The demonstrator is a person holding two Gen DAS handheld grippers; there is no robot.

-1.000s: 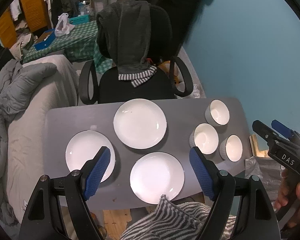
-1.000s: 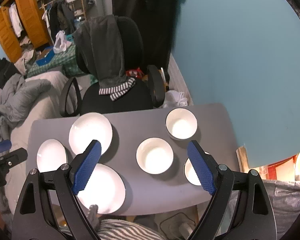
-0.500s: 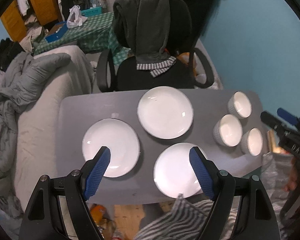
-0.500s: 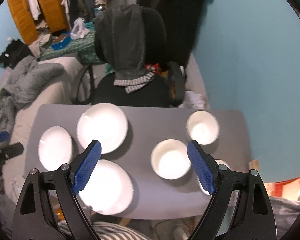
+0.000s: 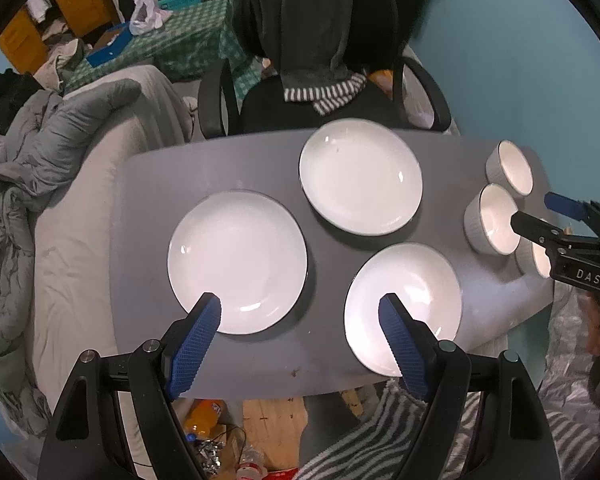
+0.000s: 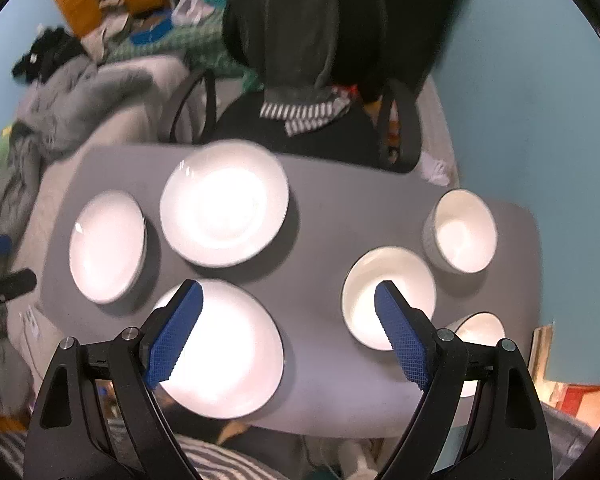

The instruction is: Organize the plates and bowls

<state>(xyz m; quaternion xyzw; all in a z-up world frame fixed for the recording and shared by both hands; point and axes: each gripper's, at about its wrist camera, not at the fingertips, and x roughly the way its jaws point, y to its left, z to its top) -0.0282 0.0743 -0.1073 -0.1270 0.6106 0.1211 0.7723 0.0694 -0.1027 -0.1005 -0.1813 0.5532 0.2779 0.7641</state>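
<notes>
Plainly, nothing is stacked yet: three white plates and three white bowls lie singly on the grey counter (image 5: 148, 208). The left tool (image 5: 300, 316) hovers above the near edge with its blue pads spread wide and nothing between them; the right tool (image 6: 288, 308) is likewise wide open and empty, poised between the plates and the bowls.

The plates sit to the left — the left plate (image 5: 238, 262), the far plate (image 5: 360, 176) by the office chair (image 5: 320, 92), and the near plate (image 5: 404, 304), whose rim seems to reach the counter's front edge. That one is the likeliest trouble: a pad pushing down on its near rim could tip or slide it off onto the floor. The plates are shallow and glossy, so a two-finger pinch on a thin rim may slip, and a plate set down hard on another could chip.

The bowls cluster at the right end — the far bowl (image 6: 460, 232), the middle bowl (image 6: 388, 296), and the near bowl (image 6: 476, 332), partly hidden behind the right tool's finger. They stand close together, so an open pad reaching for one may knock its neighbour toward the counter's right edge.

All six vessels look empty; no food or liquid shows, though glare washes out their insides. The right-wrist view is blurred, so fine detail there is uncertain.
</notes>
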